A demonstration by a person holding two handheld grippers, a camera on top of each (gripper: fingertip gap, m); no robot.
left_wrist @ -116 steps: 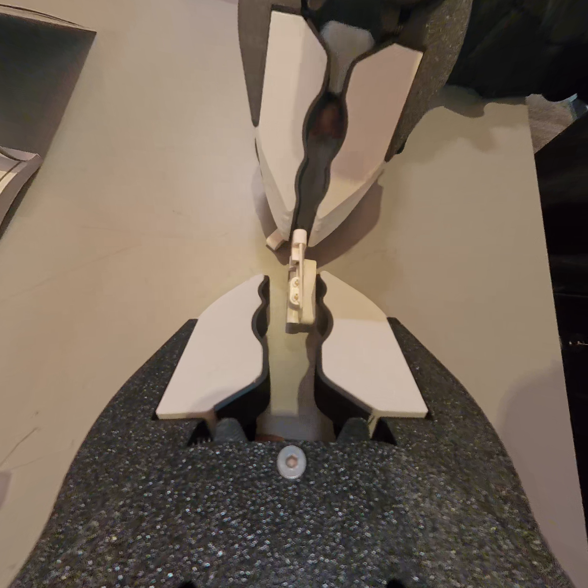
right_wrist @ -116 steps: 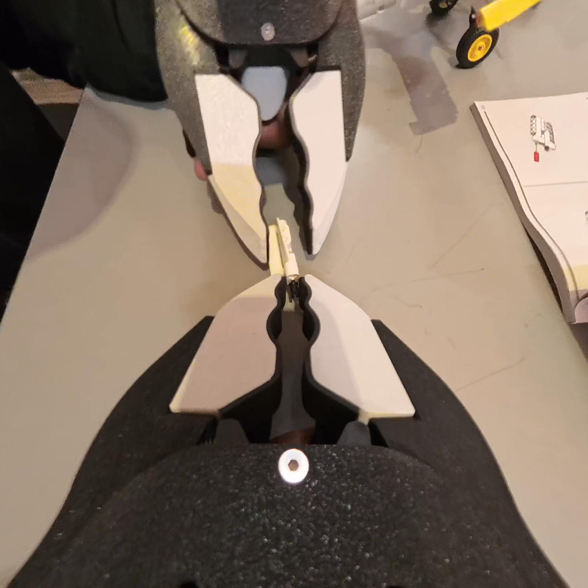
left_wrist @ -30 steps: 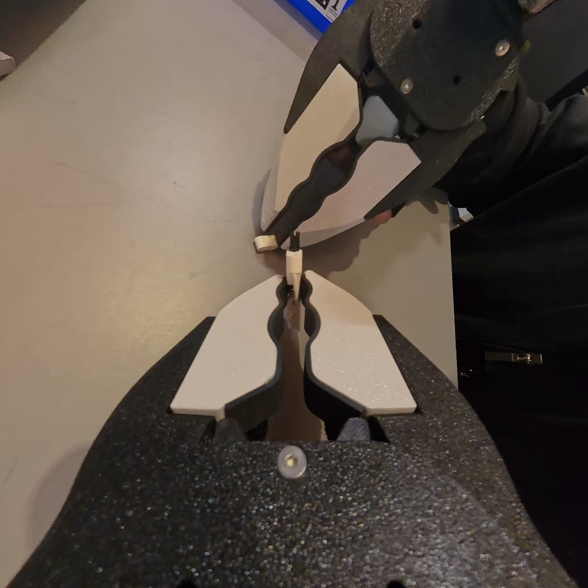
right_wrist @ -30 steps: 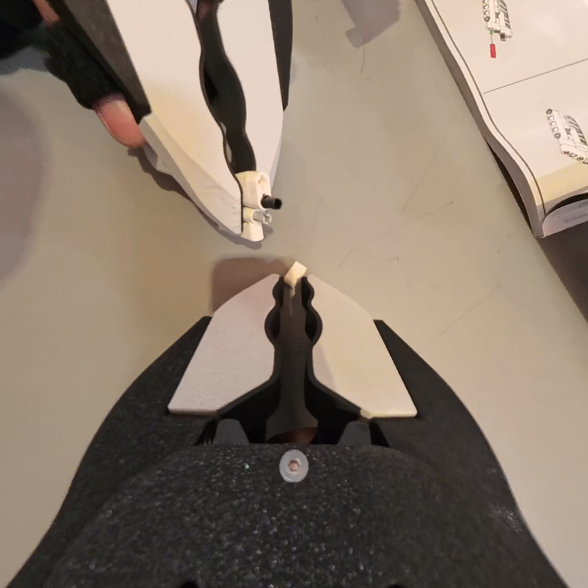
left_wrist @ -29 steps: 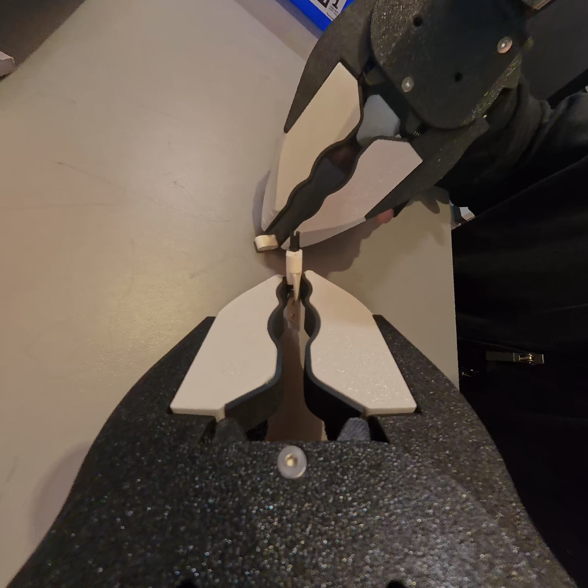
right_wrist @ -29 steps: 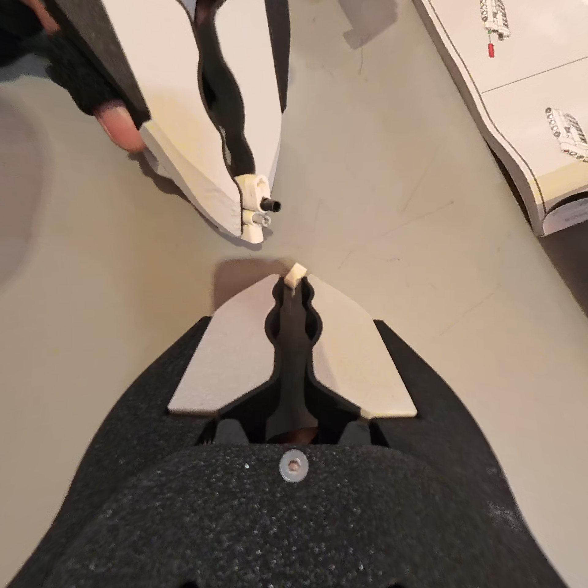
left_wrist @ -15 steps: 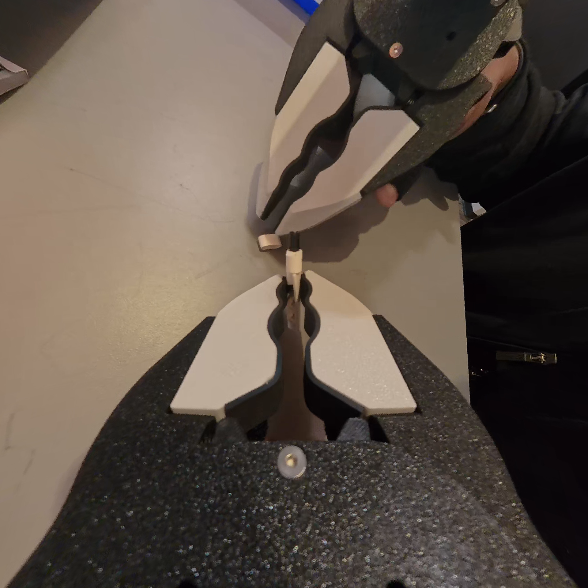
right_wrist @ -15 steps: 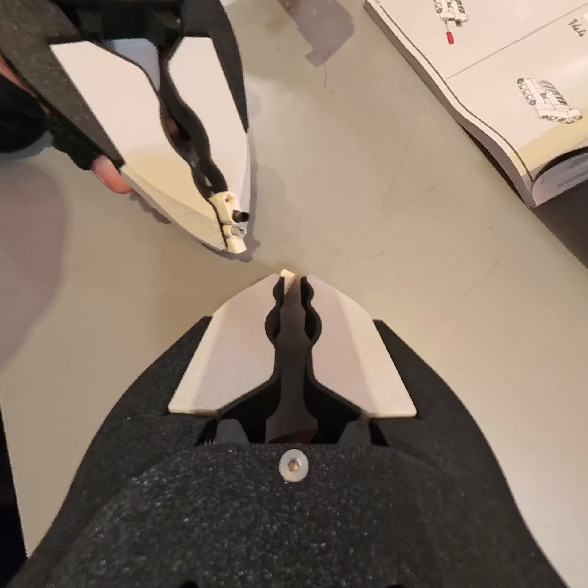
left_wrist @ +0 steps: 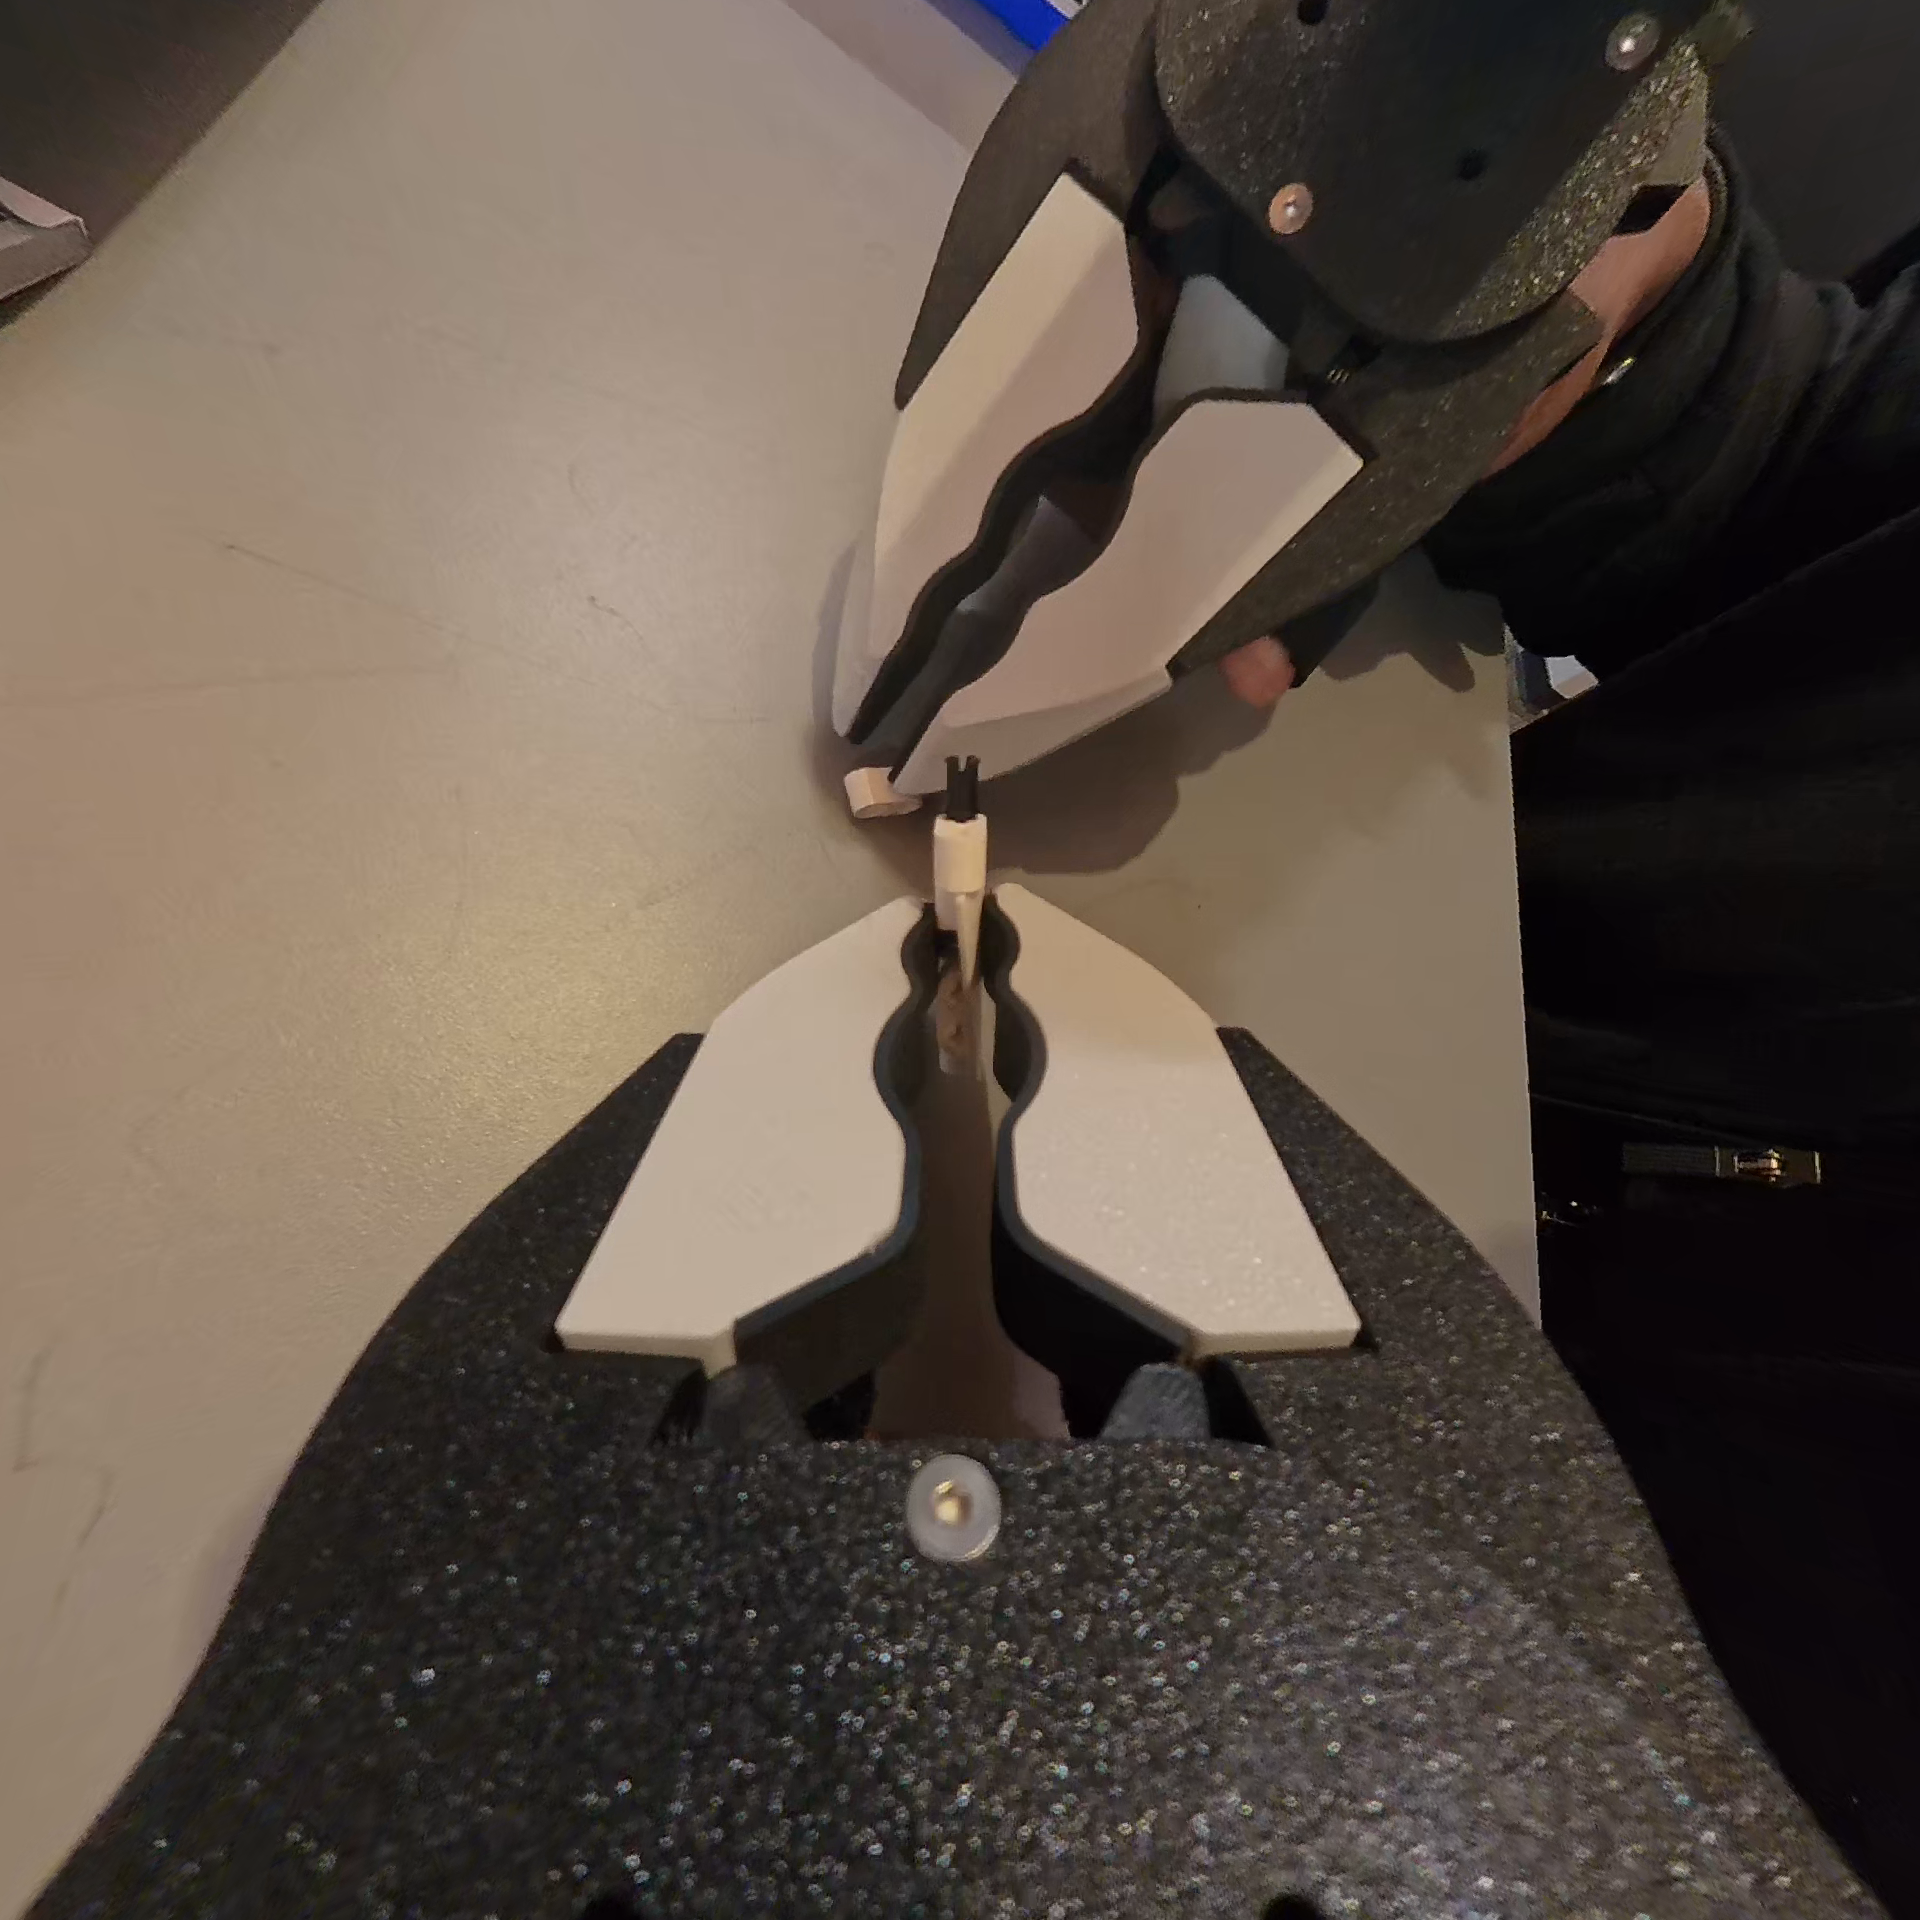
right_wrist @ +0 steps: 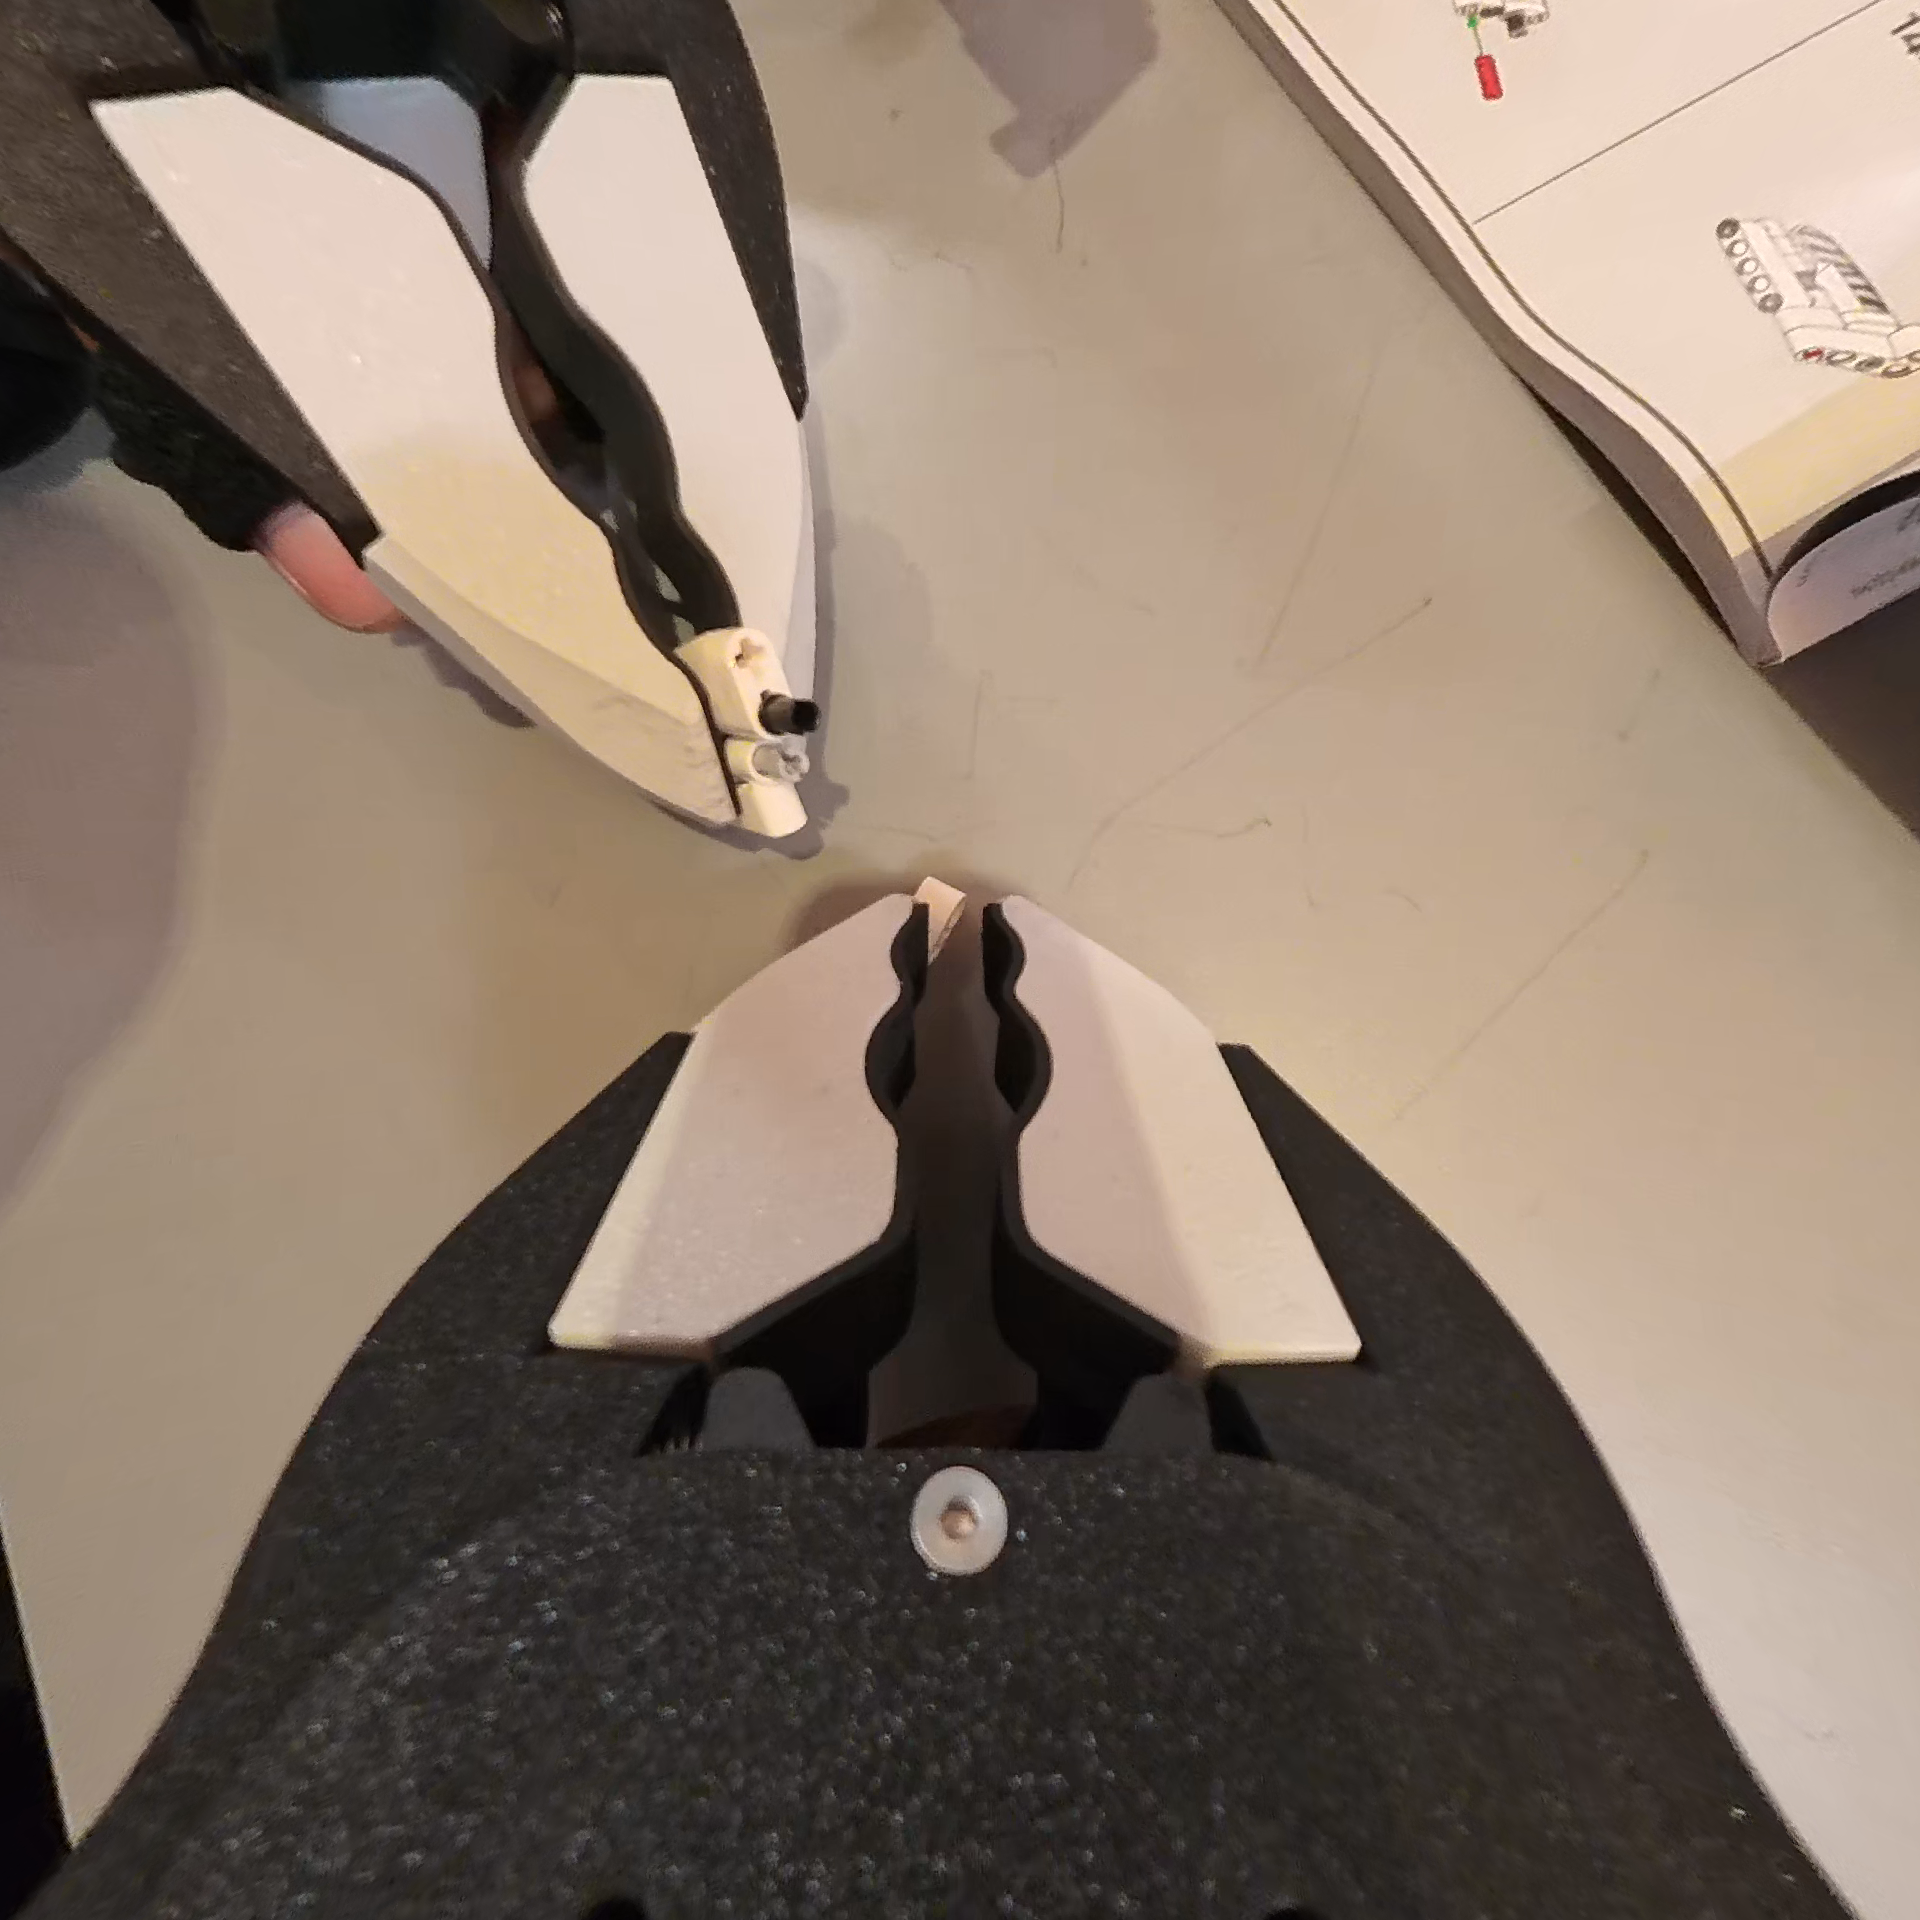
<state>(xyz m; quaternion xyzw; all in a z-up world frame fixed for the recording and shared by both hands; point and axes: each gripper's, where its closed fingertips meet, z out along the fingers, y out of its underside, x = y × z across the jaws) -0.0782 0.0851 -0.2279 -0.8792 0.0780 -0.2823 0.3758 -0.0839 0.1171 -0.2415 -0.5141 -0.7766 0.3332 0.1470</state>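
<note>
Grippers: two hand-held ones face each other low over a pale table [right_wrist: 1299, 644], tips near but not touching.
Left gripper [left_wrist: 961, 914]: jaws nearly closed, a narrow slot between them – both pads press on a small cream block [left_wrist: 958, 852] that sticks out past the fingertips.
Block details: a black pin [right_wrist: 788, 715] and a pale grey pin [right_wrist: 779, 764] jut from its side, seen best from the right wrist view; the black pin points toward the other gripper.
Right gripper [right_wrist: 951, 914]: jaws also drawn in to a slim gap, with a small cream piece [right_wrist: 940, 899] caught at the very tip. It leans on the left pad; contact with the other pad is hard to make out from its own camera.
Same piece from the left wrist view: a short cream stub [left_wrist: 878, 795] poking out under the right gripper's tip, just beside the black pin – apart from it, not joined.
Hands: a fingertip [right_wrist: 322, 582] in a dark fingerless glove shows behind the left gripper.
Surroundings: an open instruction booklet [right_wrist: 1558, 260] lies at the table's far right, well apart from both grippers.
</note>
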